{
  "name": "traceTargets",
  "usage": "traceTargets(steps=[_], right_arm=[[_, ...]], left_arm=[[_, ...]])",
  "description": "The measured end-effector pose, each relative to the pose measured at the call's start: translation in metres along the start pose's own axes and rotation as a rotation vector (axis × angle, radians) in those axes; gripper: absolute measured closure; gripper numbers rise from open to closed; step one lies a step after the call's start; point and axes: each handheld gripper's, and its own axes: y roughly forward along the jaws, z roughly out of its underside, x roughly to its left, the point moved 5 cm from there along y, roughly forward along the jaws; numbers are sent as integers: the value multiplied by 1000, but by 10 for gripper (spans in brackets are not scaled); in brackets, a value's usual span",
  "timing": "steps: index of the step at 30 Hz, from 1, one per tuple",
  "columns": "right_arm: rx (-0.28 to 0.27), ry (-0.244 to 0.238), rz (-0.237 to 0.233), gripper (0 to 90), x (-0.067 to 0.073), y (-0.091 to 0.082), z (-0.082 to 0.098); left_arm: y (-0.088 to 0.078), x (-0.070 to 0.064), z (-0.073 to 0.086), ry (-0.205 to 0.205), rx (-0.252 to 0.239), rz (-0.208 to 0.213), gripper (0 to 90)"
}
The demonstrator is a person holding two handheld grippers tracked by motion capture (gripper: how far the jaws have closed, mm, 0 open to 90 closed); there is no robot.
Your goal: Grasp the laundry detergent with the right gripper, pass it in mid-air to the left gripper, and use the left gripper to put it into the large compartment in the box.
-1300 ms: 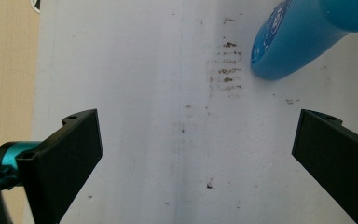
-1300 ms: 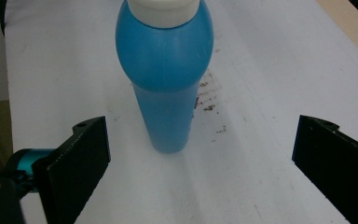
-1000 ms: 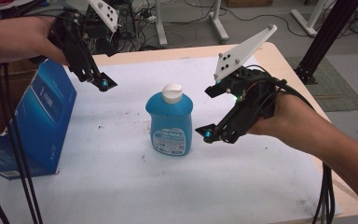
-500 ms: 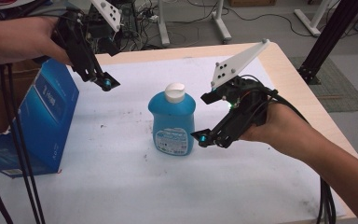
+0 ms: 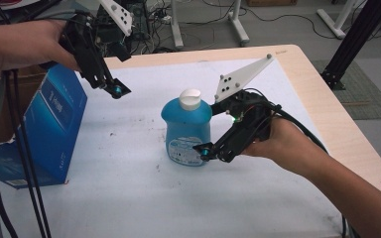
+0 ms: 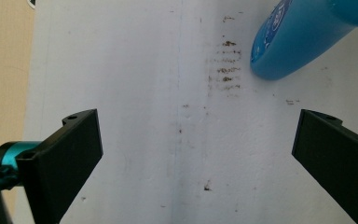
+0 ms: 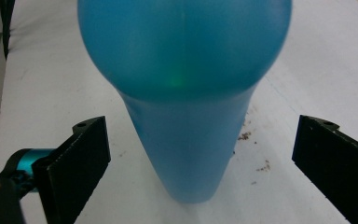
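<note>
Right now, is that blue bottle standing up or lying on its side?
Standing upright: the blue bottle rests on its base on the table, white cap on top.

Bottle (image 7: pixel 184 93): top cut off by the upper edge in the right gripper view; cap out of frame there. In the left gripper view only its lower body (image 6: pixel 303 37) enters, cut by the top and right edges. Label print (image 5: pixel 184 148) on the bottle too small to read in the high view. Blue box (image 5: pixel 44 129) left of the bottle: lettering illegible, near corner cut by the left edge.
</note>
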Motion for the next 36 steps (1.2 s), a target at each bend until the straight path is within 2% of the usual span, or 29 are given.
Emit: traceTargets(steps=[14,18,19,25,29,31,36], right_arm=[[-62,43,-10,36,2,19,6],[-85,37,-9,84,3,20,6],[-113,37,-22,151,3,19,6],[-127,59,-21,153,1,19,9],[-136,51,-29,183,3,21,10],[-141,41,-40,239,4,21,10],[-159,35,-41,261,3,22,11]], left_arm=[[1,2,3,-10,-3,-3,16],[1,1,2,-8,0,-1,16],[2,1,2,-8,-4,0,16],[2,0,2,-5,-4,-1,16],[2,1,3,-7,-4,-1,16],[1,0,3,-9,-6,-2,16],[1,0,3,-7,-4,-1,16]])
